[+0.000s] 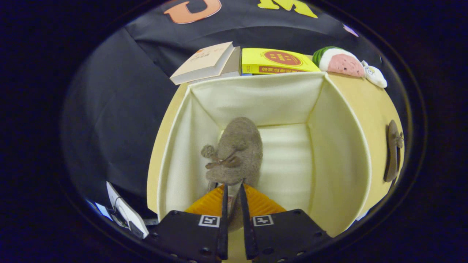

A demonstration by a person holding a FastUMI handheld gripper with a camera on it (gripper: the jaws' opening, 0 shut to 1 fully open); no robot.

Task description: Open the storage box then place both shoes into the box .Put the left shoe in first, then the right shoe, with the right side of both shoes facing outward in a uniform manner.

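Observation:
An open cream storage box (340, 153) stands on the yellow table (369, 106), and I look down into it. A grey-brown fuzzy shoe (237, 149) with a pompom and bow hangs inside the box, toward its left wall, toe pointing away from me. My gripper (232, 191) is shut on the shoe's heel edge, both fingers pressing a thin strip of it. The second shoe (393, 151) of the same colour lies on the table outside the box, to its right.
Beyond the box lie a tan book (204, 62) and a yellow book (274, 61) side by side. A pink and green plush toy (342, 63) rests at the table's far right corner. White cards (126, 212) sit low to the left, off the table.

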